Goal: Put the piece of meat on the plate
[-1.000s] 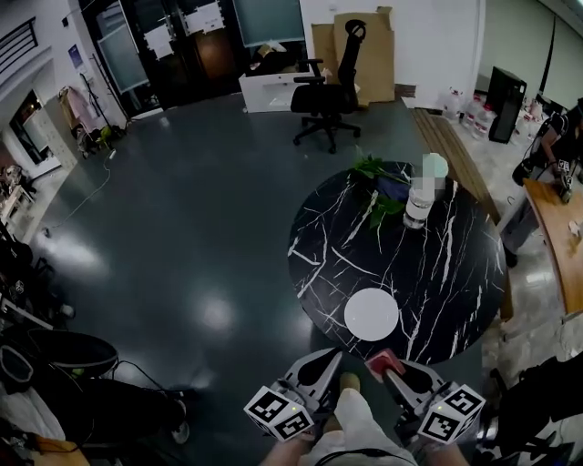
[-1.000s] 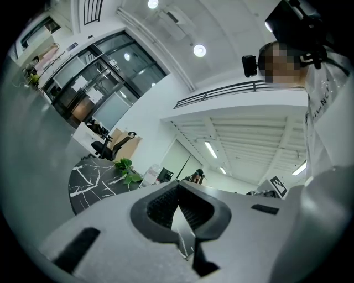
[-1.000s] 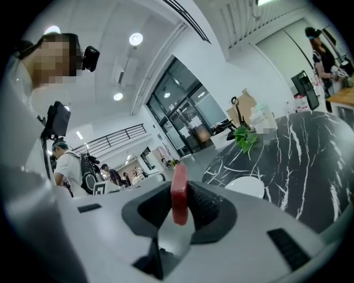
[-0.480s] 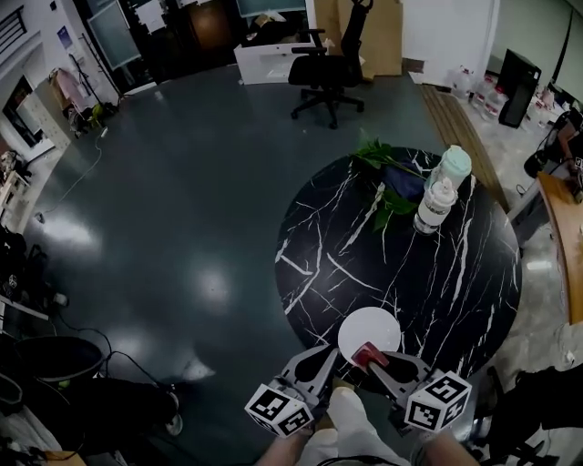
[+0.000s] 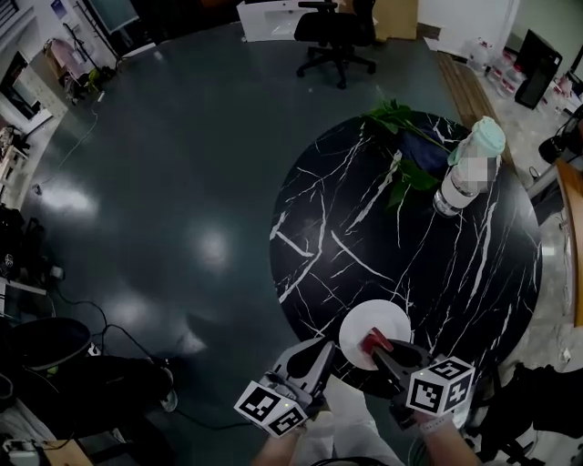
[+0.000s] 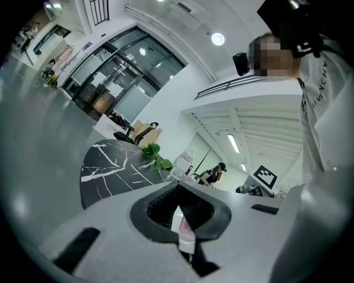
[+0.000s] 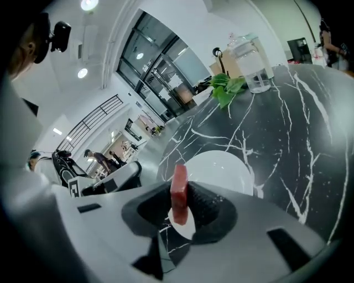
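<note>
A red slab of meat (image 7: pixel 179 190) stands on edge between the pads of my right gripper (image 7: pixel 180 207), which is shut on it. In the head view the meat (image 5: pixel 374 343) hangs over the near rim of the white plate (image 5: pixel 381 319), and my right gripper (image 5: pixel 375 349) points down at it. The plate (image 7: pixel 221 168) lies bare near the front edge of the black marble table (image 5: pixel 410 227). My left gripper (image 5: pixel 322 351) is off the table's edge, left of the plate, pointing level. Its jaws (image 6: pixel 180 218) are together and hold nothing.
A clear bottle (image 5: pixel 466 168) and a leafy green plant (image 5: pixel 401 123) stand at the far side of the round table. A black office chair (image 5: pixel 332 27) is on the dark floor beyond. A person's legs are below the grippers, and bags lie at the lower left.
Both grippers have sunk and moved forward to the table's near edge. The meat, earlier short of the plate, now hangs over its near rim.
</note>
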The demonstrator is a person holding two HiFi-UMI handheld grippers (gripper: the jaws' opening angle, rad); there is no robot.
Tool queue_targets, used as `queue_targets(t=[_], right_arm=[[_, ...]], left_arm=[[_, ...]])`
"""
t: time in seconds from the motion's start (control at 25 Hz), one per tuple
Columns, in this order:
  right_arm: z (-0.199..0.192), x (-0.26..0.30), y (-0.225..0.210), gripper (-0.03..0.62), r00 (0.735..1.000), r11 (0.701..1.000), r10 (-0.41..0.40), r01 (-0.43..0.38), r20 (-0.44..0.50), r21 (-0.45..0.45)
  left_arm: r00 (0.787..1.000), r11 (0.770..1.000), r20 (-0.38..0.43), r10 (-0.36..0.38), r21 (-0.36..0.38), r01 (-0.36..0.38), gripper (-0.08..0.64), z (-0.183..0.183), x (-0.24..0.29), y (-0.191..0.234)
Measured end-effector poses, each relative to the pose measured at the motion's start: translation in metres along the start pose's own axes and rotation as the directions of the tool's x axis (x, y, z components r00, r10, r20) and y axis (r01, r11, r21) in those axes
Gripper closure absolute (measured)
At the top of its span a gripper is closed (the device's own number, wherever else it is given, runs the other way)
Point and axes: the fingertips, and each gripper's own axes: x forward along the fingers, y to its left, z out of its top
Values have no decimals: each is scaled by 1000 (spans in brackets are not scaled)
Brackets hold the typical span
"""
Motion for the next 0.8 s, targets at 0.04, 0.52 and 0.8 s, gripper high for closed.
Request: queue_targets(t=[0.04,0.52,0.8], right_arm=[[1,2,-1,506,1000,1000,1,-1,-5,-8],[11,10,-3,500,993,919,-112,89,-37,-384],[28,0,-2,418,972,825,-214,232,96,-515]], left_arm=[[1000,1000,-5,-1,-1,1,552,-2,1,0],[1000,1000,7,-19,-16,19,551,6,0,-2],[1000,1000,20,-15,-18,15,552,12,-12,-3]])
